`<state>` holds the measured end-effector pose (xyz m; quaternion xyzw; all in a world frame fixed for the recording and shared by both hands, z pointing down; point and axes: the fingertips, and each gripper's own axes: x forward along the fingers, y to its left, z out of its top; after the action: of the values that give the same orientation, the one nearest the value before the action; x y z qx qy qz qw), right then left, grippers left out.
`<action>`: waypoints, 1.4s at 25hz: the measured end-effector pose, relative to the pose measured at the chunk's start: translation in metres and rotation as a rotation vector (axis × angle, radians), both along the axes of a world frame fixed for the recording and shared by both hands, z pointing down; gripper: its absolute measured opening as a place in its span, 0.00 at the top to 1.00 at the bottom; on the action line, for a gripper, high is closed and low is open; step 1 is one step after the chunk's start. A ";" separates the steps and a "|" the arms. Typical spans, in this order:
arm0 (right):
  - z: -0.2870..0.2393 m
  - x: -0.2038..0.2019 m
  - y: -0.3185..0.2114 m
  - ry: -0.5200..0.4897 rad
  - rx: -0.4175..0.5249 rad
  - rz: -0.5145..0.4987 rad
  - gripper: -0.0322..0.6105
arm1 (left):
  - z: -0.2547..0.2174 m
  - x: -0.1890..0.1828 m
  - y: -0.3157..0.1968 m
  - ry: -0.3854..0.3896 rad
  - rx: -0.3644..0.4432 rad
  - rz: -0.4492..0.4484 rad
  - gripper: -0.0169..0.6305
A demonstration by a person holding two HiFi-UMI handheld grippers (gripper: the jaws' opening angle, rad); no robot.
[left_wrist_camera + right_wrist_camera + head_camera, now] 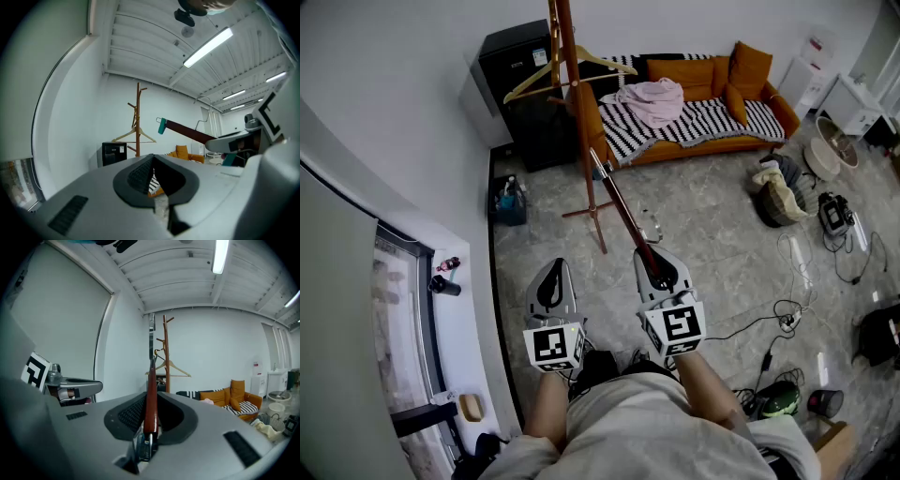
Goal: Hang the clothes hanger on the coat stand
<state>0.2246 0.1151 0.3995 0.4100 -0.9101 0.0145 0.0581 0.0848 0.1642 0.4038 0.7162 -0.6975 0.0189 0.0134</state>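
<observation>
An orange sofa (712,148) stands against the far white wall. A black-and-white striped throw (712,117) is spread over its seat, and a pink garment (654,99) lies heaped on the throw. A black cabinet (520,94) sits in the corner to its left. Bags (778,195) and loose cables (806,272) litter the grey marbled floor (712,234) at right. A blue bag (508,200) rests by the left wall.
</observation>
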 end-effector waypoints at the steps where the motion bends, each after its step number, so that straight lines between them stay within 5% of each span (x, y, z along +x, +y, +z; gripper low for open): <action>1: 0.001 -0.001 -0.001 0.002 -0.003 -0.003 0.87 | 0.000 0.000 -0.001 0.000 0.001 -0.002 0.96; 21: 0.030 -0.067 0.003 0.062 -0.053 -0.063 0.87 | 0.023 -0.061 0.006 0.034 -0.035 -0.021 0.96; 35: 0.054 -0.127 -0.008 0.116 -0.094 -0.013 0.87 | 0.039 -0.131 0.000 0.049 -0.057 0.048 0.96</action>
<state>0.0973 0.1073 0.4530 0.4009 -0.9063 0.0330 0.1297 -0.0458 0.1644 0.4427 0.7322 -0.6789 0.0214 0.0503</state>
